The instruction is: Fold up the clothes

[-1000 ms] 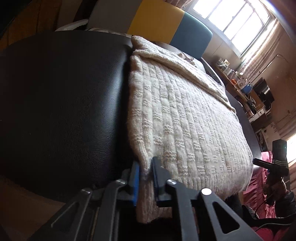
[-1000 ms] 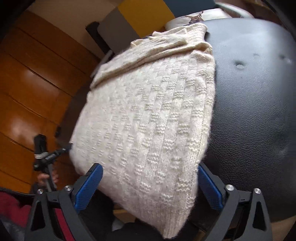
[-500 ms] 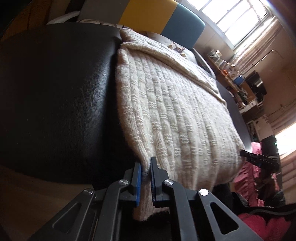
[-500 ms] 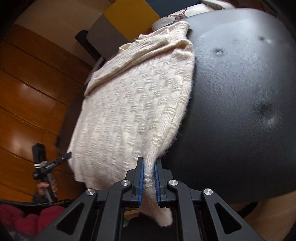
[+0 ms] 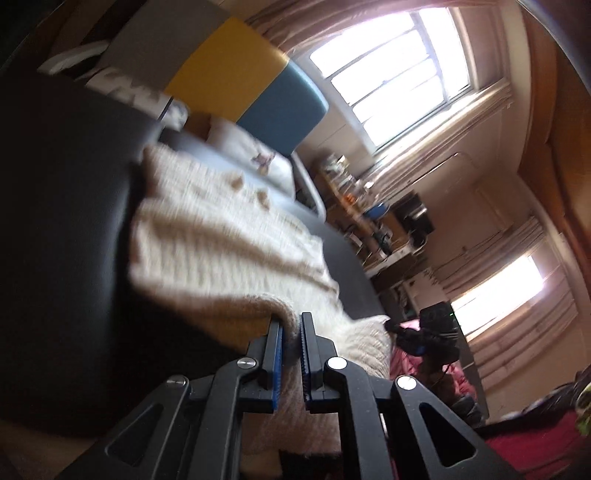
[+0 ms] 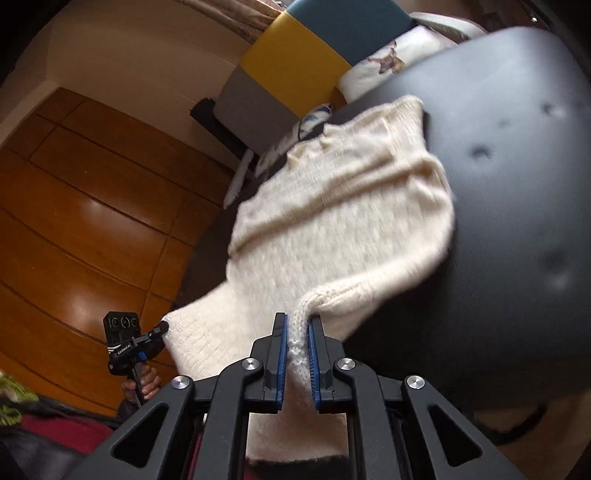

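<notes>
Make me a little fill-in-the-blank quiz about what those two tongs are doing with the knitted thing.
1. Both tongs are clamped on a cream knitted ____.
2. The left tongs and right tongs each pinch the garment's near ____.
3. The garment lies on a padded surface coloured ____.
4. Behind it stands a panel with a grey, a blue and a ____ section.

Missing words: sweater; edge; black; yellow

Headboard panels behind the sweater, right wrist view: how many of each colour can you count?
Grey panel: 1
Yellow panel: 1
Blue panel: 1
Total: 3 panels, side by side behind the cream sweater on the black cushion.
</notes>
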The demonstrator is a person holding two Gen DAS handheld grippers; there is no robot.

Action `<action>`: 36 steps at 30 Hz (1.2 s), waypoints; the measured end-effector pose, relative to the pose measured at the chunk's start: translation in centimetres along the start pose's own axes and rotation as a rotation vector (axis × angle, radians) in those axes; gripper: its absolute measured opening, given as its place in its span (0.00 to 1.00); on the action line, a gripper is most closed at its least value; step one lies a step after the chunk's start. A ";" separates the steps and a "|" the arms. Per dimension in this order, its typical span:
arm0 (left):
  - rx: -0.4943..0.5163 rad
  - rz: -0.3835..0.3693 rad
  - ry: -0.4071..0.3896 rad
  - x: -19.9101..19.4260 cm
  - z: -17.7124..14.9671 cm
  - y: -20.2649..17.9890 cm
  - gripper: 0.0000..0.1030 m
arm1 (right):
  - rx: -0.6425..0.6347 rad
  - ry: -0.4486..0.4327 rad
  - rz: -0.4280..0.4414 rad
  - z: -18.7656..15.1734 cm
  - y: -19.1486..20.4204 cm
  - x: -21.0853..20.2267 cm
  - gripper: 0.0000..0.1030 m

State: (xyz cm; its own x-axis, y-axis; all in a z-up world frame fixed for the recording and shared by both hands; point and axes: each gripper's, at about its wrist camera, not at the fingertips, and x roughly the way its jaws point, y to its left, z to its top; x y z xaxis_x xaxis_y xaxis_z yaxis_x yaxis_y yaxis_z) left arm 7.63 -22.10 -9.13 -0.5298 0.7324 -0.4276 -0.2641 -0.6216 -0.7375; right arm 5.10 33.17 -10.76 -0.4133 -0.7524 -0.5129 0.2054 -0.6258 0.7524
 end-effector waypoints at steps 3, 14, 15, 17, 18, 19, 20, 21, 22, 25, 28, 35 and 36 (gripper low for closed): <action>-0.021 -0.038 -0.085 1.5 5.5 0.8 0.07 | -0.008 -0.032 -0.008 4.9 -0.4 1.0 0.10; -0.301 0.235 -0.014 14.0 15.7 12.6 0.00 | 0.132 -0.013 -0.087 17.4 -8.0 8.3 0.12; -0.283 0.242 0.008 14.1 15.4 12.6 0.00 | 0.090 0.021 -0.085 16.6 -7.2 8.1 0.15; -0.211 0.256 0.032 13.7 14.7 11.7 0.01 | 0.001 0.089 -0.081 14.9 -5.3 7.5 0.43; -0.167 0.267 0.041 13.4 14.3 11.1 0.05 | -0.048 0.115 -0.084 13.7 -4.2 7.0 0.64; -0.123 0.286 0.051 13.0 13.9 10.4 0.07 | -0.097 0.134 -0.098 12.5 -3.1 6.7 0.69; -0.080 0.306 0.060 12.6 13.5 9.8 0.10 | -0.150 0.156 -0.127 11.3 -2.1 6.7 0.73; -0.048 0.330 0.070 12.2 13.0 9.3 0.12 | -0.202 0.179 -0.157 10.1 -1.0 6.7 0.73; -0.045 0.339 0.077 11.9 12.5 9.1 0.12 | -0.264 0.203 -0.189 9.2 -0.1 7.2 0.73; -0.100 0.344 0.103 9.9 10.3 9.4 0.15 | -0.486 0.281 -0.295 7.1 2.3 10.4 0.73; -0.125 0.319 0.108 8.8 8.6 9.2 0.16 | -0.657 0.335 -0.383 5.9 3.8 14.0 0.73; -0.133 0.257 0.147 8.3 7.7 8.0 0.26 | -0.771 0.416 -0.475 5.6 4.5 20.0 0.20; -0.136 0.246 0.150 8.4 7.9 7.9 0.28 | -0.765 0.416 -0.482 5.5 4.8 20.1 0.11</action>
State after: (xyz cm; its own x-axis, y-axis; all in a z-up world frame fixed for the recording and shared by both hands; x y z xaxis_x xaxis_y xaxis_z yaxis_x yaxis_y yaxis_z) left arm -5.29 -23.02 -14.38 -0.4368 0.6039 -0.6668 -0.0275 -0.7498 -0.6611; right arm -7.13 16.23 -15.19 -0.2889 -0.3034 -0.9080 0.6745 -0.7375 0.0319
